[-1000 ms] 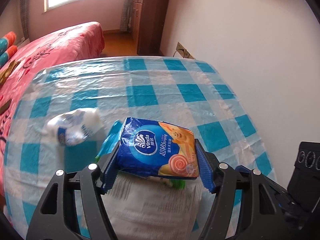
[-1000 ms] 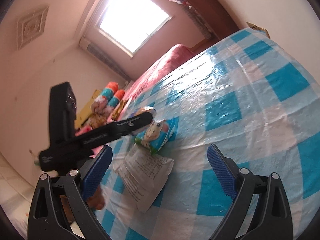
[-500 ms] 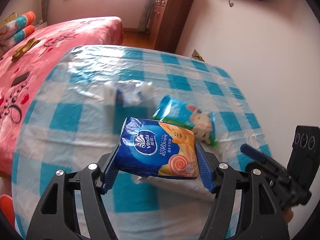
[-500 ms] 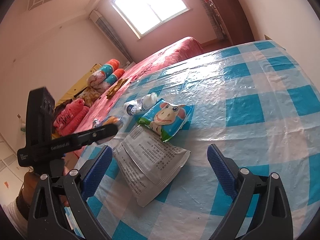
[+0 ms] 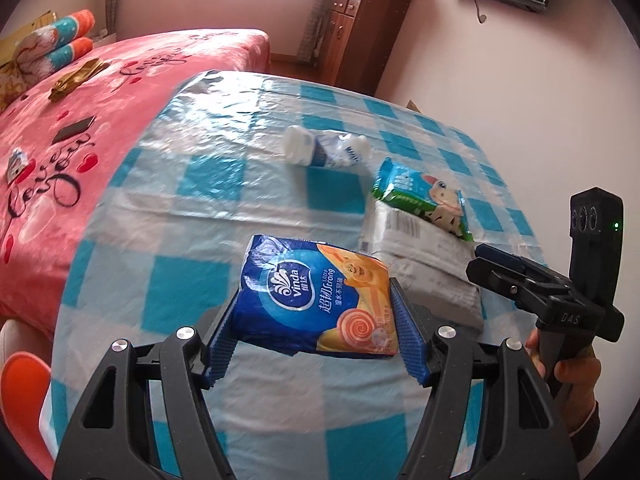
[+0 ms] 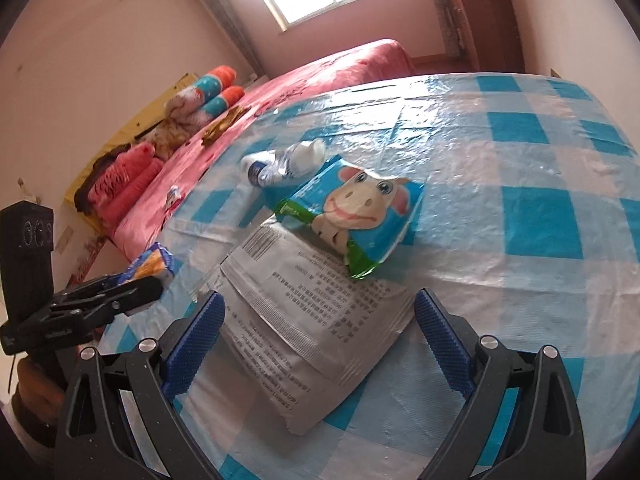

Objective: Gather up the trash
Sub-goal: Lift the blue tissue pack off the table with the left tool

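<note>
My left gripper [image 5: 316,326] is shut on a blue Vinda tissue pack [image 5: 316,304], held above the near part of the blue-and-white checked table [image 5: 192,216]. The same pack [image 6: 154,264] pokes past the left gripper [image 6: 132,292] at the left of the right wrist view. My right gripper [image 6: 318,336] stands open just over a grey printed pouch [image 6: 304,320], touching nothing. On the pouch's far end lies a green-and-blue cow packet [image 6: 356,212]. Behind it lies a crumpled plastic bottle [image 6: 280,162]. The left wrist view shows the pouch [image 5: 420,248], cow packet [image 5: 424,200] and bottle [image 5: 326,148] too.
A pink bed [image 5: 80,128] runs along the table's left side, with rolled blankets [image 6: 208,92] at its head. A wooden cabinet [image 5: 360,36] stands at the back. A white wall [image 5: 520,100] borders the table's right. An orange stool [image 5: 22,384] sits at the lower left.
My left gripper, still holding the tissue pack, has drawn back toward the table's near left edge. My right gripper has rolled level and closed in over the grey pouch.
</note>
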### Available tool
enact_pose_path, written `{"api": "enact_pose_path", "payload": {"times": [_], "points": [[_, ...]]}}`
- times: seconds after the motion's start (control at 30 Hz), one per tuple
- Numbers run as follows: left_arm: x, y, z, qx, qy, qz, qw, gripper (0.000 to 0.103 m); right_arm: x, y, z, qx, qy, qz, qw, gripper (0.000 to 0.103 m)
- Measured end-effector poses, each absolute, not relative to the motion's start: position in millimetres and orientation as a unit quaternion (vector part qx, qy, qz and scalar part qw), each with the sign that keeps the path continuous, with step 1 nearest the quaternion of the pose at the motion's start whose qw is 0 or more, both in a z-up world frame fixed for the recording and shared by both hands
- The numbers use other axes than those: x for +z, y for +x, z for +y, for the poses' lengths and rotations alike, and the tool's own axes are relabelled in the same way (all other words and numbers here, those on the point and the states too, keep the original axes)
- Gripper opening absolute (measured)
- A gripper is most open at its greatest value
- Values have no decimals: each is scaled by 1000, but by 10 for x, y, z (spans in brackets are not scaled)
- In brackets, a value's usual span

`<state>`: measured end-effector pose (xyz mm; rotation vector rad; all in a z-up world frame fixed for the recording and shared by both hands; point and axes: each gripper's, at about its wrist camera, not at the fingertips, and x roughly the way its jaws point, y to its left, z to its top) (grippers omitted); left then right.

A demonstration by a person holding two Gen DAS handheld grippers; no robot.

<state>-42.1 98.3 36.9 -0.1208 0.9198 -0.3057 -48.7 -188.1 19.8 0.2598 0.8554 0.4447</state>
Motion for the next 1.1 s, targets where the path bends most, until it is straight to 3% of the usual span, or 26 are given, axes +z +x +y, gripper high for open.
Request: {"api": "enact_pose_path", "payload": {"times": [0.43, 1.1], "points": [[270, -639, 1375, -129, -81, 444, 883, 69, 358, -978, -1288, 302, 57, 397, 865, 96], [195, -744, 1546, -141, -87, 441, 882, 69, 175, -434, -1204, 258, 28, 436, 862, 96]]}}
